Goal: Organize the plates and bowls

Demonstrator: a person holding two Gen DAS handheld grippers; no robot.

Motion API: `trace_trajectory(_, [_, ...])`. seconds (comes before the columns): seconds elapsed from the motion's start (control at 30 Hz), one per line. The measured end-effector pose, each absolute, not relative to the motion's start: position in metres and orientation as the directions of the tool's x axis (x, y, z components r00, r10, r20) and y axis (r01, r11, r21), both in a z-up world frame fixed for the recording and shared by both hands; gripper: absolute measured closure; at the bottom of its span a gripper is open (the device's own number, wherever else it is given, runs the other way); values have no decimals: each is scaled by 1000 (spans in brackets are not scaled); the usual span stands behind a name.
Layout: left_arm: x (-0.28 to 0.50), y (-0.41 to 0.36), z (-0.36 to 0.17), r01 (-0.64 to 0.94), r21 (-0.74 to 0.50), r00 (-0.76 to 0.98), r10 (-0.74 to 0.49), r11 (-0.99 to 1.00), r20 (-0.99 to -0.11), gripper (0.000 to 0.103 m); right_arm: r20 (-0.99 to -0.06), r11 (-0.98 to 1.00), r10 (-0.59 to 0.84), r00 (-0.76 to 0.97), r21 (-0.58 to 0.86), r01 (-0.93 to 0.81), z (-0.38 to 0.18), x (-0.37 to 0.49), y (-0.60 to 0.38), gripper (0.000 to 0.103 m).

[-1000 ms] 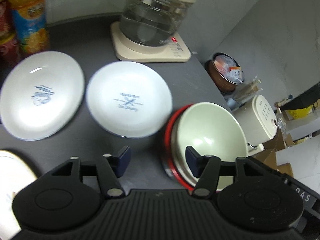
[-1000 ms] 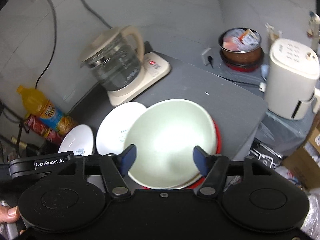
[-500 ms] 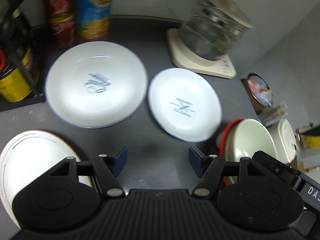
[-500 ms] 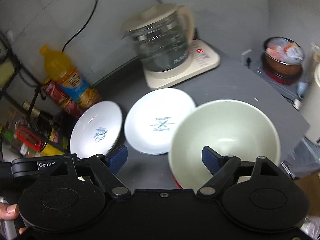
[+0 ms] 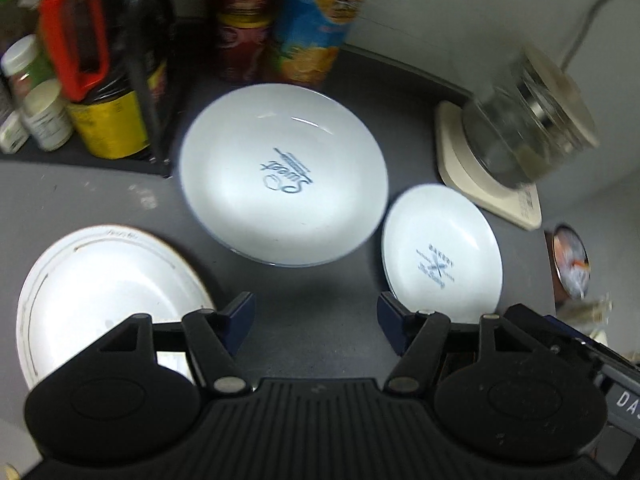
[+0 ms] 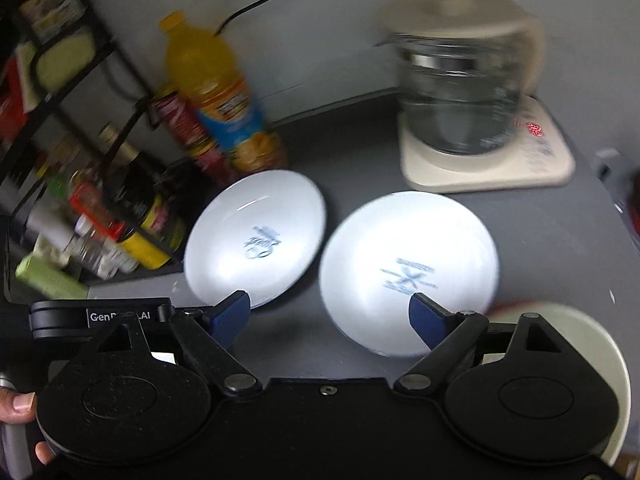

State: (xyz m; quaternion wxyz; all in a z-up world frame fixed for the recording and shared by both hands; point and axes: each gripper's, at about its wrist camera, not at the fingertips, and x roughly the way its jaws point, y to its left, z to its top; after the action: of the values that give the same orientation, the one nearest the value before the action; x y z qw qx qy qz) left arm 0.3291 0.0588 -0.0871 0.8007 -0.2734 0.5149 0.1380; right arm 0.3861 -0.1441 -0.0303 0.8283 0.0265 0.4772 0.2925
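Sweet plate lies flat, its lettering upside down toward the camera

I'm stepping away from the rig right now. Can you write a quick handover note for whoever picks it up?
Left gripper: open, empty, above the grey counter.
Right gripper: jaws have just been opening, nothing between them.
Laid out separately: gold-rimmed plate, "Sweet" plate, bakery plate. Cream bowl sits beside the bakery plate, on something red.
Done: bowl nested on the red piece, it seems.
Left: stack the three plates.
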Motion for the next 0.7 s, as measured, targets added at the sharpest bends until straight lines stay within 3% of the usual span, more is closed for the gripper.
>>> trace_trajectory(0.7, [272, 45, -94, -809, -246, 364, 126, 534, -923, 37, -808, 517, 581, 102, 269, -812, -42, 407, -97, 12])
